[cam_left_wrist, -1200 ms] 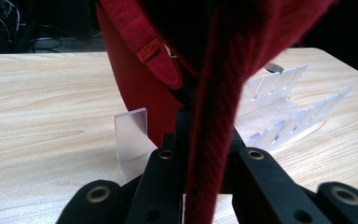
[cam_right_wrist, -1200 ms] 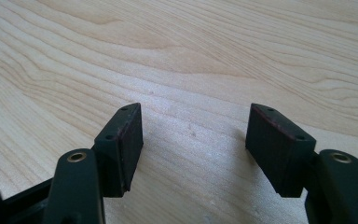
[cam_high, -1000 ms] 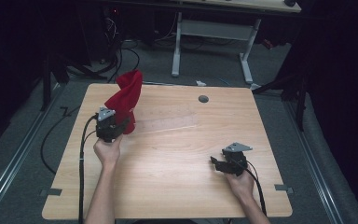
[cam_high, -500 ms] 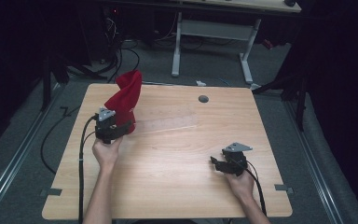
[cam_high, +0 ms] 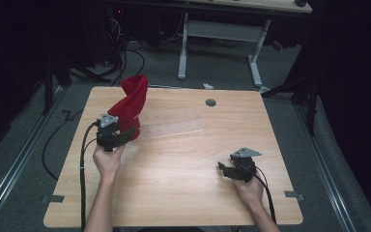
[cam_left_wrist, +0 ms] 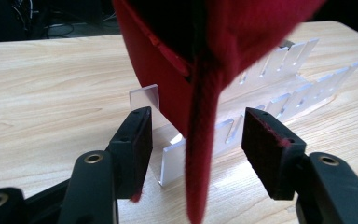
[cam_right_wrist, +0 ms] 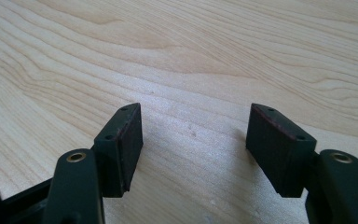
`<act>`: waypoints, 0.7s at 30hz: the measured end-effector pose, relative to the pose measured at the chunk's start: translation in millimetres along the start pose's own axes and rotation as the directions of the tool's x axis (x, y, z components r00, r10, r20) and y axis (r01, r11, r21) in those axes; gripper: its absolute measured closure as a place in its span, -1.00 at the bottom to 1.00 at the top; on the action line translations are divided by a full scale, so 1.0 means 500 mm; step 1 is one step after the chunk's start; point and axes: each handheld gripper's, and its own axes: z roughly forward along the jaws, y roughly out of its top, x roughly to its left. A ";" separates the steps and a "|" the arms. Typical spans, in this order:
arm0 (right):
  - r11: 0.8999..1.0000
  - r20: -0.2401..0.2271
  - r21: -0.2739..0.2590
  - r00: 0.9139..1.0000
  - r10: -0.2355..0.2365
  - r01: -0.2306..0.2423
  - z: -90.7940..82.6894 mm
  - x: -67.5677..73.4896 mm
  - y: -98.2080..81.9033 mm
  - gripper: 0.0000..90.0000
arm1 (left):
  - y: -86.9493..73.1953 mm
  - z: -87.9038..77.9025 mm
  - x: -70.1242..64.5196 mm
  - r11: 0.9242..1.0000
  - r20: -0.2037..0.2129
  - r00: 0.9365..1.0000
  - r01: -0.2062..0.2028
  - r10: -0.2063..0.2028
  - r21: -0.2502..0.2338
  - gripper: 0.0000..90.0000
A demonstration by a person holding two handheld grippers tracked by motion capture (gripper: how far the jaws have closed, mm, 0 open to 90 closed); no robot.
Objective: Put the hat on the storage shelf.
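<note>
Tongs (cam_left_wrist: 193,135) apart around red cloth (cam_left_wrist: 205,70) edge

Cloth (cam_high: 131,104) stands draped over the clear slotted rack (cam_left_wrist: 265,88) on the table's (cam_high: 183,188) far-left part, left gripper (cam_high: 125,134) right in front. Right gripper (cam_high: 226,170) sits well apart, near-right.

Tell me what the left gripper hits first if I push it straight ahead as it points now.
Probably the red cloth: its hanging strip dangles between the open left gripper jaws. The clear slotted rack stands right behind it.
</note>
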 end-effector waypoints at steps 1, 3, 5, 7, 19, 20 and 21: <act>1.000 0.000 0.000 1.000 0.000 0.000 0.000 0.000 0.000 -0.19 | -0.001 -0.001 0.002 1.000 -0.004 1.000 -0.003 0.003 0.000 -0.05; 1.000 0.000 0.000 1.000 0.000 0.000 0.000 0.000 0.000 -0.19 | -0.002 -0.004 0.004 1.000 -0.008 1.000 -0.002 0.002 -0.001 -0.06; 1.000 0.000 0.000 1.000 0.000 0.000 0.000 0.000 0.000 -0.19 | -0.001 -0.010 0.005 1.000 -0.005 1.000 -0.003 0.003 -0.005 -0.06; 1.000 0.000 0.000 1.000 0.000 0.000 0.000 0.000 0.000 -0.19 | 0.000 -0.015 0.005 1.000 -0.004 1.000 -0.006 0.006 -0.010 -0.07; 1.000 0.000 0.000 1.000 0.000 0.000 0.000 0.000 0.000 -0.19 | 0.001 -0.031 -0.005 1.000 0.000 1.000 -0.029 0.029 -0.008 -0.13; 1.000 0.000 0.000 1.000 0.000 0.000 0.000 0.000 0.000 -0.19 | 0.001 -0.033 -0.005 0.999 0.002 0.999 -0.032 0.032 -0.006 -0.14; 1.000 0.000 0.000 1.000 0.000 0.000 0.000 0.000 0.000 -0.19 | 0.001 -0.035 -0.007 0.999 0.005 1.000 -0.031 0.031 -0.010 -0.14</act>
